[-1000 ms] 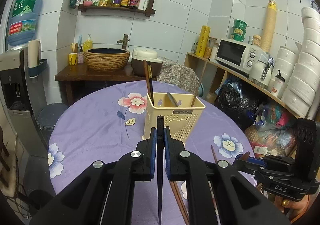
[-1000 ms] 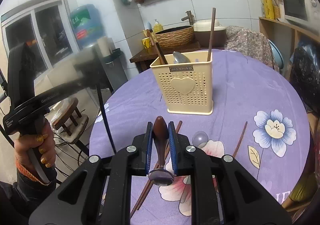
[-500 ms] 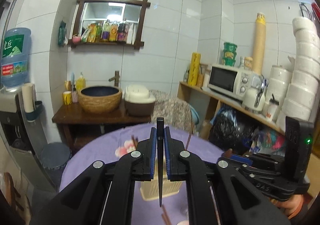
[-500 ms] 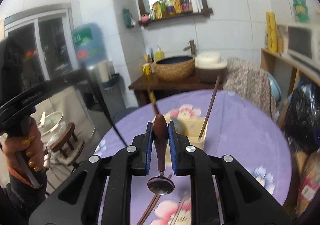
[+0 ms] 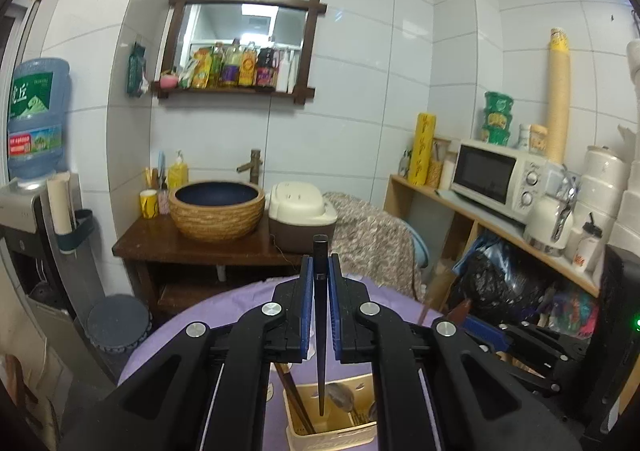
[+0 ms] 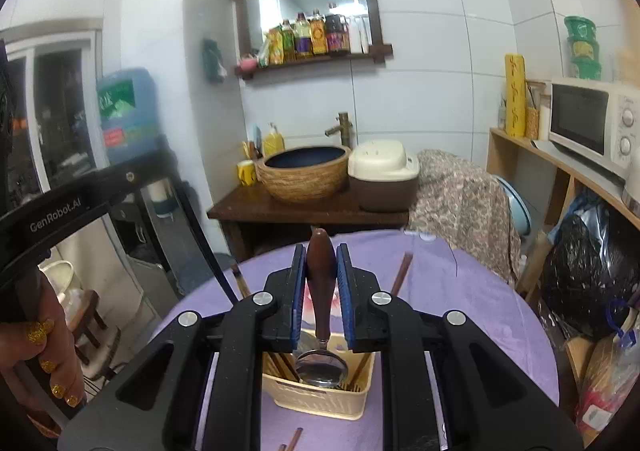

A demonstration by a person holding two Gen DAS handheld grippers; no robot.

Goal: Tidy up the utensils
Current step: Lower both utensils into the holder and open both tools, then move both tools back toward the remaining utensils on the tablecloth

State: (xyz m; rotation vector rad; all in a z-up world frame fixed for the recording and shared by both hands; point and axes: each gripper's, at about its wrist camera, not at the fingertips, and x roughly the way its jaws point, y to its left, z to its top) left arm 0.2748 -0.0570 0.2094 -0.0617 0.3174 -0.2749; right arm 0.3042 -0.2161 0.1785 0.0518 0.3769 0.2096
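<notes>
Carrying step: left gripper (image 5: 320,303) clamps a dark chopstick (image 5: 320,331), tip hanging over the cream basket (image 5: 332,437) at bottom centre; right gripper (image 6: 320,295) pinches a brown-handled spoon (image 6: 320,351), bowl just above the basket (image 6: 316,397). Next, prob.: lower both w/ tips inside rim, then release.

The left gripper (image 5: 319,283) is matt black plastic with ribbed blue pads and bright metal screws. Its chopstick (image 5: 320,331) looks dark, smooth and faintly glossy. The right gripper (image 6: 320,283) clamps a spoon (image 6: 320,355) with a polished brown wooden handle and a mirror-bright metal bowl. The utensil basket (image 6: 320,395) is perforated cream plastic. A soft purple floral cloth (image 6: 460,291) covers the desk. The wall tiles (image 5: 360,71) are glossy white.
</notes>
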